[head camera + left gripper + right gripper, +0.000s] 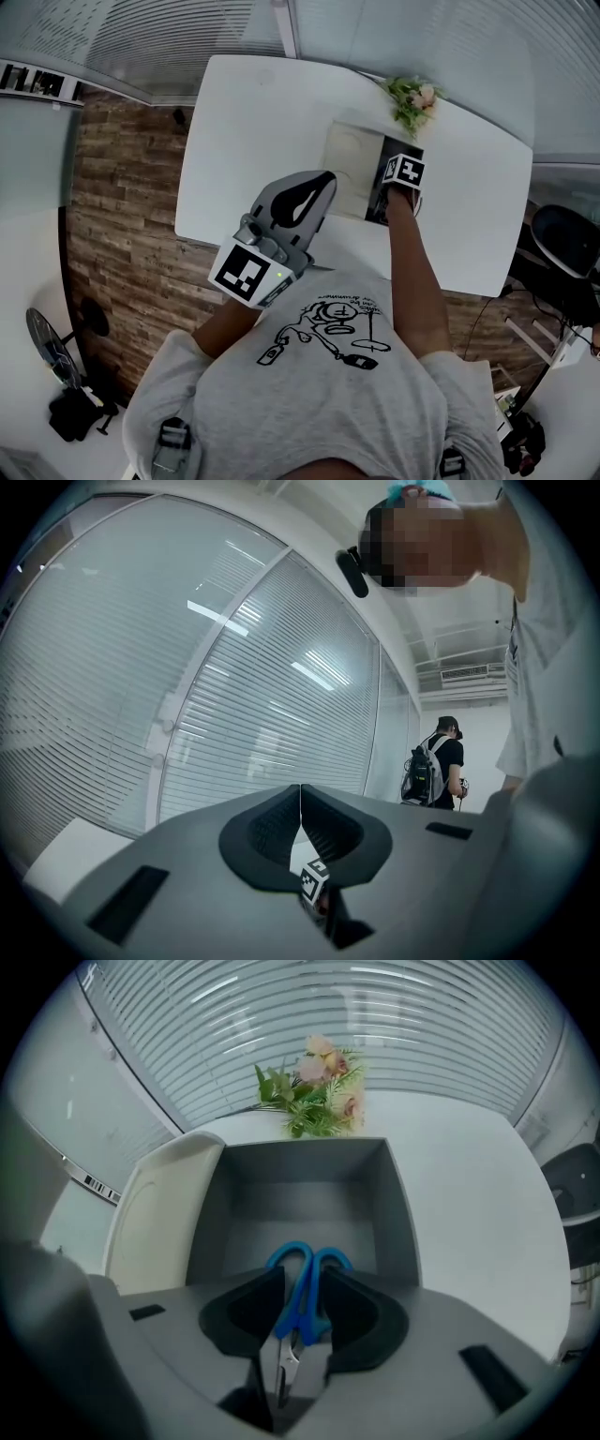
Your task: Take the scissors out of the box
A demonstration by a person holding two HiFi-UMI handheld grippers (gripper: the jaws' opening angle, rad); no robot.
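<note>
A: Scissors (307, 1288) where?
B: Flat in the box (300, 1162), blue handles between the right gripper (302, 1309) jaws, wide apart, not pinched. Left gripper (300, 808) closed, empty.
A: Handling?
B: Likely light, stiff, slick plastic; grab the handle neck.

Box (300, 1171) common to head, right gripper views

Shows a white tabletop (253, 141) with rounded corners, set over a wood-plank floor (122, 234). Carries an open grey box (302, 1168) toward its far right part, with the cream lid (155, 1208) laid open at the box's left side. Holds a small bunch of pink-and-green flowers (314, 1087) just behind the box, at the far edge.
</note>
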